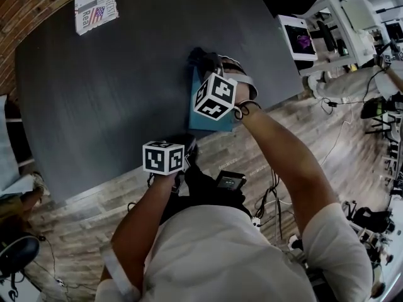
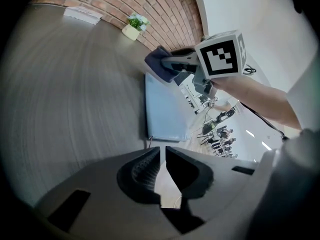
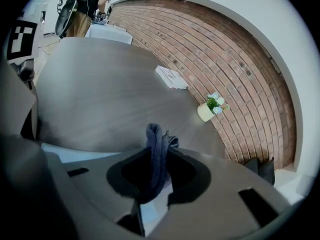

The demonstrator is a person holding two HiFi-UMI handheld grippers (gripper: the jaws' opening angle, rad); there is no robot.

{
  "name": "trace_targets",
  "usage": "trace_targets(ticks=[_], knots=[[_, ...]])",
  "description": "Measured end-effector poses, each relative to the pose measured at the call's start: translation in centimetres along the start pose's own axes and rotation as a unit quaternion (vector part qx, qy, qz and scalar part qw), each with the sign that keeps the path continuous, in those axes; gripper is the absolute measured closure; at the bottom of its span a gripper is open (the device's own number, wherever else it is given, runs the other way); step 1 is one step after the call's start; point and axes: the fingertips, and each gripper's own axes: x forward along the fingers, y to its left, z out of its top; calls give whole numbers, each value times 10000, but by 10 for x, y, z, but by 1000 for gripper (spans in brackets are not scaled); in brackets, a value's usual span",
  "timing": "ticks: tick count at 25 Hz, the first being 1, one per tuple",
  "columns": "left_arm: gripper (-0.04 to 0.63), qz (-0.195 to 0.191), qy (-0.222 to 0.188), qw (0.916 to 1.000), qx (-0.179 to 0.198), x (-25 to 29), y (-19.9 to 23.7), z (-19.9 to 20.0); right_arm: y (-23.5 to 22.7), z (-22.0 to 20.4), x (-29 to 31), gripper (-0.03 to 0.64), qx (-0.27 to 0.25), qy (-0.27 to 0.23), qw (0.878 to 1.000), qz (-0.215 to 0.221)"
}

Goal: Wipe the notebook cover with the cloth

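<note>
A light-blue notebook [image 1: 203,119] lies flat near the front edge of the dark round table [image 1: 113,93]. My right gripper [image 1: 212,65] hovers over its far end, shut on a dark blue cloth [image 1: 203,58]. The right gripper view shows the cloth [image 3: 157,154] bunched between the jaws, with a pale strip of the notebook [image 3: 75,153] below. My left gripper [image 2: 162,156] is shut with nothing in it. It is held just off the table's front edge, close to the notebook's [image 2: 165,111] near corner. From there the cloth [image 2: 158,62] shows at the notebook's far end.
A magazine [image 1: 96,5] lies at the table's far left. A small potted plant [image 2: 134,26] stands at the far side, by the brick wall. Desks with monitors [image 1: 301,39] stand off to the right. Cables lie on the wooden floor [image 1: 271,200] beside me.
</note>
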Motion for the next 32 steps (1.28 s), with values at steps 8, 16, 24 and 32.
trace_targets(ticks=[8, 16, 24, 32], knots=[[557, 66, 69, 9999, -121, 8, 3, 9, 45, -3, 17, 526, -536, 201, 9972, 487], [561, 144, 142, 9995, -222, 14, 5, 15, 75, -4, 11, 531, -561, 143, 9944, 882], [561, 152, 195, 9995, -213, 16, 6, 15, 82, -6, 3, 531, -258, 99, 9943, 1026], [561, 80, 183, 9996, -221, 15, 7, 16, 98, -6, -11, 531, -114, 78, 9926, 1204]])
